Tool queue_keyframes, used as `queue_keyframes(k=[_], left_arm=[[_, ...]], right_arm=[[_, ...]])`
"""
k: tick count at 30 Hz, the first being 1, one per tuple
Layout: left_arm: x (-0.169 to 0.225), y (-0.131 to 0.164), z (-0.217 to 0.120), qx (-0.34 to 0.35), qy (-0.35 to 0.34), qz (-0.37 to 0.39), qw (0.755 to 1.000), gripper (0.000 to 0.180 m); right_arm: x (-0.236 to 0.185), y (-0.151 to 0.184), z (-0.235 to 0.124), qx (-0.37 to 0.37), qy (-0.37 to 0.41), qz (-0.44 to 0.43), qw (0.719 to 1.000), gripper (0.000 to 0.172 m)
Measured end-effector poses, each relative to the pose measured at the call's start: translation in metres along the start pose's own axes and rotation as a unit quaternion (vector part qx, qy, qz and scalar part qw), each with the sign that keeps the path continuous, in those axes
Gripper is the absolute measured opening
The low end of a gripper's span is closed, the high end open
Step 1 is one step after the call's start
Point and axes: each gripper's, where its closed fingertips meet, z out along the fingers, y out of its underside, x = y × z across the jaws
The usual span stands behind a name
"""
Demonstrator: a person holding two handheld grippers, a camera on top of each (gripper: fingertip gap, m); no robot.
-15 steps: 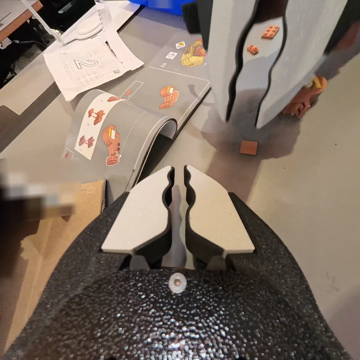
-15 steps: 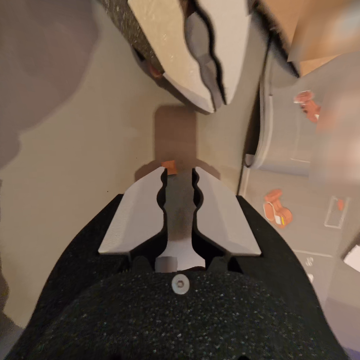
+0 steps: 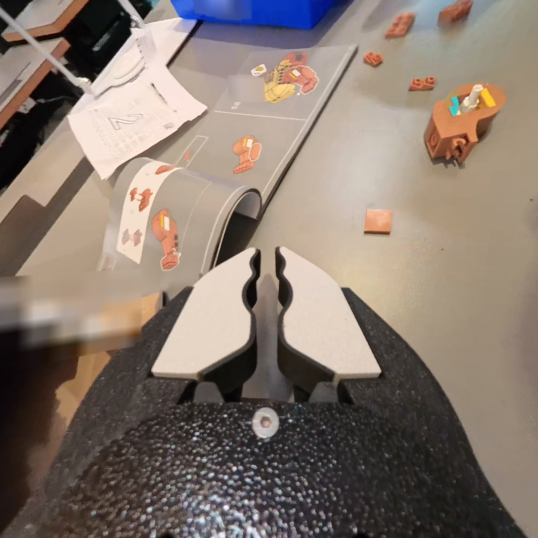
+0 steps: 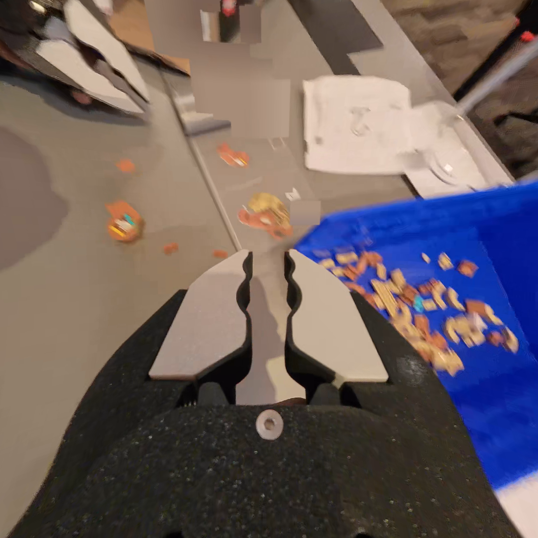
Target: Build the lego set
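My left gripper [image 3: 267,251] hangs low over the grey table [image 3: 407,320] with its jaws a narrow slit apart and nothing between them. It also shows at the top left of the right wrist view [image 4: 144,104]. A flat brown square tile [image 3: 378,221] lies on the table ahead and to its right. A brown brick assembly [image 3: 463,122] with a white peg, a yellow part and a teal part stands farther right; it also shows in the right wrist view [image 4: 123,222]. My right gripper [image 4: 267,254] is open and empty, just left of a blue bin [image 4: 436,221] that holds several small brown and tan pieces.
An open instruction booklet [image 3: 262,131] with a curled page lies left of centre, beside a white printed sheet [image 3: 131,122]. Small brown bricks [image 3: 422,83] are scattered at the far right. The blue bin [image 3: 256,11] stands at the back. Cardboard [image 3: 87,378] lies at the near left. The grippers' ends are close to 30 cm from one another. About 7 cm separates my left fingertips from the flat brown square tile [image 3: 378,221].
My right gripper, which stood over the flat tile half a second ago, has swung away to the blue bin and left the left wrist view. The tile stays on the table. My left gripper hardly moved.
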Motion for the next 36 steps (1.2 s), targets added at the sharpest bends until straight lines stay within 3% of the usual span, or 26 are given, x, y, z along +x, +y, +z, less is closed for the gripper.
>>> queue_keyframes(k=[5, 11, 24, 28, 32, 34, 36], left_arm=[[0.000, -0.004, 0.009, -0.004, 0.001, 0.011, 1.000, 0.009], [-0.007, -0.006, 0.017, -0.016, -0.021, 0.001, 1.000, 0.008], [-0.004, -0.006, 0.023, -0.030, -0.033, 0.026, 0.999, 0.008], [-0.006, -0.005, 0.023, -0.032, -0.037, 0.022, 0.999, 0.008], [-0.004, -0.006, 0.022, -0.030, -0.043, 0.033, 0.998, 0.007], [-0.004, -0.006, 0.021, -0.029, -0.044, 0.036, 0.998, 0.007], [-0.003, -0.006, 0.021, -0.028, -0.042, 0.038, 0.998, 0.007]], right_arm=[[0.033, 0.046, -0.025, 0.011, 0.023, 0.054, 0.998, 0.020], [0.034, 0.078, -0.024, -0.015, 0.014, 0.041, 0.999, 0.020], [0.036, 0.075, -0.026, -0.005, 0.032, 0.029, 0.999, 0.020], [0.067, 0.058, -0.024, -0.023, 0.058, -0.014, 0.998, 0.020], [0.113, 0.040, -0.001, -0.087, 0.060, -0.084, 0.991, 0.020], [0.140, 0.043, 0.021, -0.157, 0.059, -0.176, 0.970, 0.020], [0.162, 0.052, 0.043, -0.218, 0.039, -0.307, 0.926, 0.021]])
